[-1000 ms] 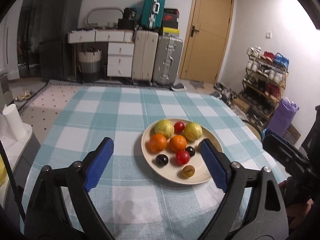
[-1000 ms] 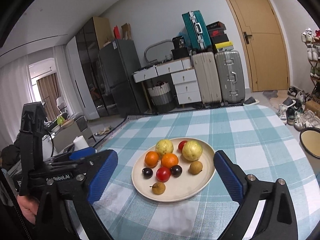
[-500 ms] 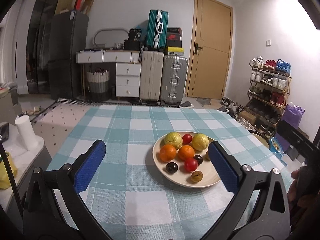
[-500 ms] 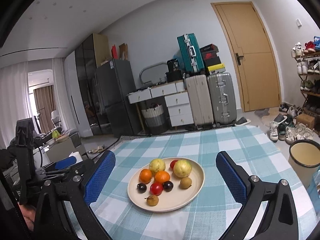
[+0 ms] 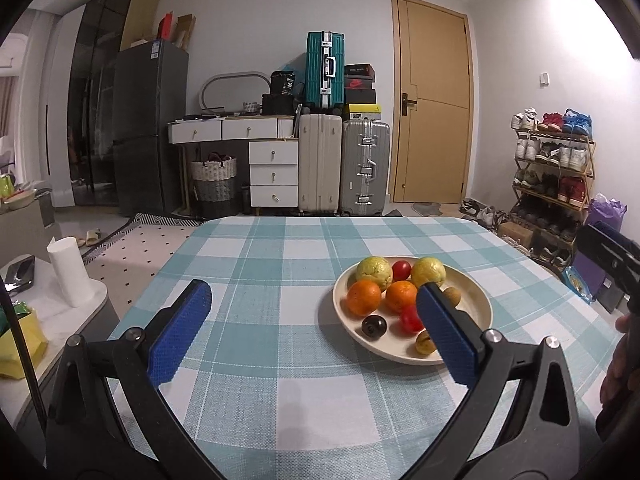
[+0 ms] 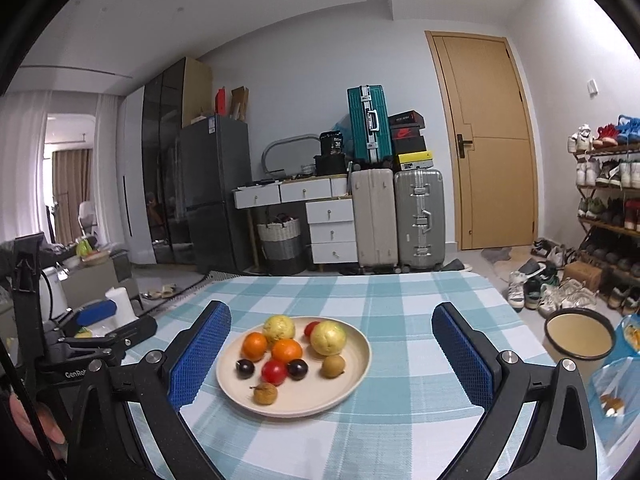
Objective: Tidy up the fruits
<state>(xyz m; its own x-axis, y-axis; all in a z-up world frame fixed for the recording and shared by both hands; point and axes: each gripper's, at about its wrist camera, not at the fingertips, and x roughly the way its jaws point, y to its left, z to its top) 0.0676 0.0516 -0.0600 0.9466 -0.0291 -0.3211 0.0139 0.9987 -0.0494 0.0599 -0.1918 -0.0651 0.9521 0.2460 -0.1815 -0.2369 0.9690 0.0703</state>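
- We see a cream plate [image 6: 352, 384] resting on the desk [image 6: 400, 308], which is covered with a teal-and-white checked cloth.
- The plate holds all the fruit: two yellow-green guavas [image 6: 279, 327] at the back with a small red fruit [image 6: 311, 328] between them, two oranges [image 6: 286, 350] in front of those, then two dark plums [image 6: 297, 369] with a red tomato [image 6: 274, 371] between them, a brown round fruit [image 6: 333, 365] on the right side, and a small brown pear-like fruit [image 6: 265, 393] nearest the front rim.
- Our right claw [image 6: 330, 354] is spread wide and released, its blue pads either side of the plate, gripping nothing.
- Our left claw [image 5: 310, 334] is also released, wide apart, hovering over the cloth just left of the plate; its right pad overlaps the plate's near fruit in the left wrist view.
- A hand [image 6: 34, 426] shows at the lower left edge of the right wrist view.
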